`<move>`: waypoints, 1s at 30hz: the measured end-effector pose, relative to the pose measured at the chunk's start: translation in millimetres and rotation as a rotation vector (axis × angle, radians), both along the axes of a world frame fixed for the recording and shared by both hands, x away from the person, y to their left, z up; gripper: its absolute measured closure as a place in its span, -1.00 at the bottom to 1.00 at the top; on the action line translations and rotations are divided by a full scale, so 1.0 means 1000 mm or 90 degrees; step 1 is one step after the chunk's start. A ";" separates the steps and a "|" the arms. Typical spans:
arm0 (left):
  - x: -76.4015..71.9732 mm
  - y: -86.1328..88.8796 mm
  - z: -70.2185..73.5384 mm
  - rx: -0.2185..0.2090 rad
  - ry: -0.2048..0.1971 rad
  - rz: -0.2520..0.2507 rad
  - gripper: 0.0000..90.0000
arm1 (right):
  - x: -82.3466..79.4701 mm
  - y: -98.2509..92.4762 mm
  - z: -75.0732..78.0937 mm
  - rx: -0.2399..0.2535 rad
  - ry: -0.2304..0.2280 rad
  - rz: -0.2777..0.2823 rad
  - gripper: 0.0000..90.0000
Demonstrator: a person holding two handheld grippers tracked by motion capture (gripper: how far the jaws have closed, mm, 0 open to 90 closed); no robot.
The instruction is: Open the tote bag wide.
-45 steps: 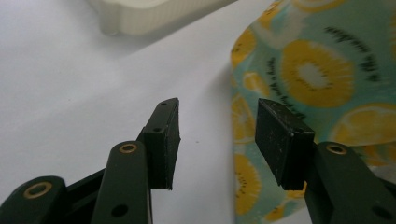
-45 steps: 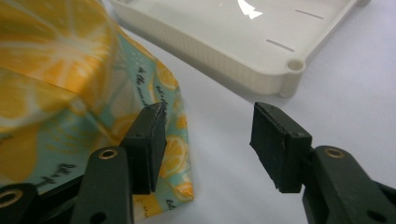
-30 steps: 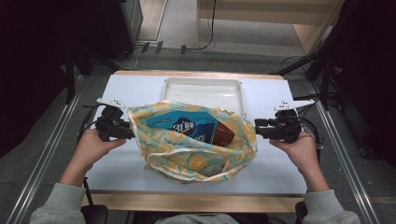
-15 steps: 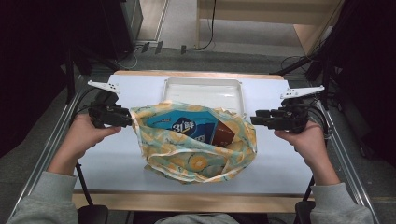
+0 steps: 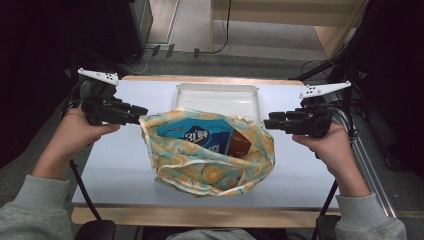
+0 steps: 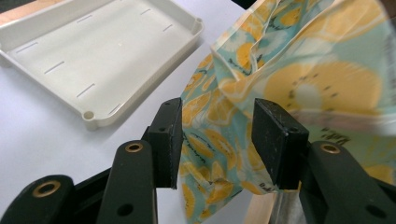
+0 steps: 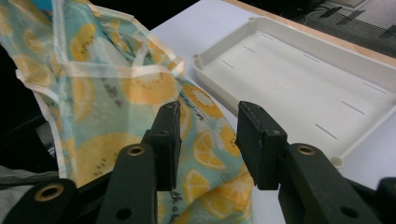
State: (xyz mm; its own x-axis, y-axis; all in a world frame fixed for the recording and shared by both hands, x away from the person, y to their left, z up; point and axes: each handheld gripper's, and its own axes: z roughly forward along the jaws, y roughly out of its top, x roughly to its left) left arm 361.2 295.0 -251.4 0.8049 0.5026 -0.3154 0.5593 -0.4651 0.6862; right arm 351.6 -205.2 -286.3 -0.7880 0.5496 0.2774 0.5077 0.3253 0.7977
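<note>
Readying to lift the fruit-print bag: left gripper jaws apart around its rim, right gripper jaws apart, just closing at its edge; next, clamping both sides.

Both hands are higher than a second ago. The left gripper and right gripper now hold their fingers level with the fruit-print bag's rim, whose left edge stands taller. The right fingers have just been closing, bag cloth between them.
</note>
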 end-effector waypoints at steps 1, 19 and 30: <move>0.000 0.000 0.004 -0.001 0.000 -0.002 0.20 | 0.000 0.001 0.002 0.000 -0.003 0.004 0.37; -0.022 -0.019 0.060 -0.023 -0.040 -0.049 0.05 | -0.001 0.022 0.038 0.018 -0.018 0.103 0.34; -0.031 -0.039 0.048 -0.006 -0.040 -0.066 -0.15 | -0.017 0.036 0.038 0.009 -0.027 0.134 -0.01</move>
State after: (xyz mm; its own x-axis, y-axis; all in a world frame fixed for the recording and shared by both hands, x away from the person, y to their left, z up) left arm 329.7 255.6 -203.5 0.8711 0.4122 -0.2671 0.4639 -0.5119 0.7230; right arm 334.4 -168.9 -248.4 -0.8959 0.3681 0.2486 0.3960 0.4086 0.8223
